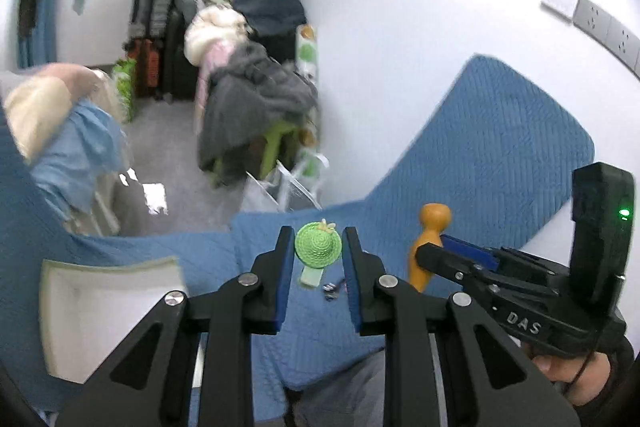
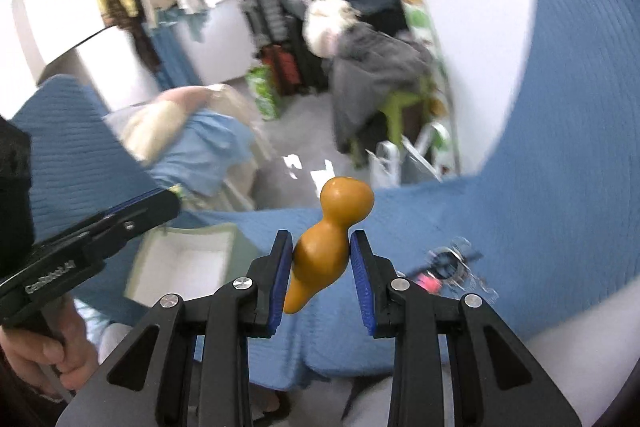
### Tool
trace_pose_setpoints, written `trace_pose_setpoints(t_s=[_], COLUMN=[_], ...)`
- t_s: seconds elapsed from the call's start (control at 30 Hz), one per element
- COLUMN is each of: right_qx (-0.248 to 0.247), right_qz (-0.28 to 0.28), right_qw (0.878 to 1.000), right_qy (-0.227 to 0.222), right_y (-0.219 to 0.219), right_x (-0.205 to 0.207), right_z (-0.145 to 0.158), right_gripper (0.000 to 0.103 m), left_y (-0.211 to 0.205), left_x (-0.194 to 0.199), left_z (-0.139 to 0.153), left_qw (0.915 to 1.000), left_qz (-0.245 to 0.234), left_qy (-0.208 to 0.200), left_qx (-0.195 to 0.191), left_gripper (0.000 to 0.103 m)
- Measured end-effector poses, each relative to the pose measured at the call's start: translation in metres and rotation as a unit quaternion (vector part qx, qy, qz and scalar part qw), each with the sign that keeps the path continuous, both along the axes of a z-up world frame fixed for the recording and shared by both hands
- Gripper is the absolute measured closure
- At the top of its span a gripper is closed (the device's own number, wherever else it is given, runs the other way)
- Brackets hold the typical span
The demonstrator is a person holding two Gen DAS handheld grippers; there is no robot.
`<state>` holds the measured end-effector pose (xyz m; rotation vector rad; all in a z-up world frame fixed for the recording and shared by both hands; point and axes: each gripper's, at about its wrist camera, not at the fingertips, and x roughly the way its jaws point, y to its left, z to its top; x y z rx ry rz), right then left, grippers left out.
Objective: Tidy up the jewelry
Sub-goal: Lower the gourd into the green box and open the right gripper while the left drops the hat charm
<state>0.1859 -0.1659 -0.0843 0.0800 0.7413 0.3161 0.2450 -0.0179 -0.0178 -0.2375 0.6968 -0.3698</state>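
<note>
My right gripper [image 2: 319,247] is shut on an orange wooden peg-shaped stand [image 2: 322,251], held tilted above the blue quilted cloth [image 2: 540,227]; the stand also shows in the left wrist view [image 1: 428,247] with the right gripper [image 1: 444,247] around it. My left gripper [image 1: 316,247] is open and empty above the cloth. Past its fingertips lies a green hat-shaped hair clip [image 1: 317,247] with small dark earrings [image 1: 331,289] beside it. A tangle of jewelry with a pink piece [image 2: 444,267] lies on the cloth right of the right gripper.
An open white box [image 1: 108,311] sits on the cloth at the left, also in the right wrist view [image 2: 184,263]. Beyond the cloth edge are a floor with piled clothes on a green stool [image 1: 256,103], suitcases and a white wall with sockets [image 1: 600,23].
</note>
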Motion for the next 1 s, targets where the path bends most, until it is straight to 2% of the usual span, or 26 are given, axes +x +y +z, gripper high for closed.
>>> trace_pose_setpoints(t_s=[0.2, 0.4, 0.63, 0.7, 1.0], right_qx=[-0.001, -0.025, -0.042, -0.050, -0.085], right_qz=[0.046, 0.088, 0.117, 0.123, 0.146], right_qw=[0.999, 0.996, 0.989, 0.986, 0.973], right_qy=[-0.014, 0.016, 0.084, 0.101, 0.155], right_y=[0.062, 0.131, 0.180, 0.191, 0.221], right_x=[0.001, 0.014, 0.038, 0.043, 0.044], right_z=[0.013, -0.012, -0.078, -0.096, -0.148], right_gripper=[0.075, 0.075, 0.075, 0.075, 0.075], left_y=[0.053, 0.099, 0.148, 0.157, 0.179], left_x=[-0.013, -0.020, -0.019, -0.018, -0.008], left_z=[0.006, -0.013, -0.067, -0.082, -0.157], left_qw=[0.9995, 0.9989, 0.9955, 0.9941, 0.9833], left_qz=[0.026, 0.046, 0.071, 0.075, 0.093], left_qy=[-0.020, -0.007, 0.056, 0.073, 0.154], left_qx=[-0.003, 0.006, 0.029, 0.025, 0.025], left_gripper=[0.078, 0.078, 0.078, 0.078, 0.078])
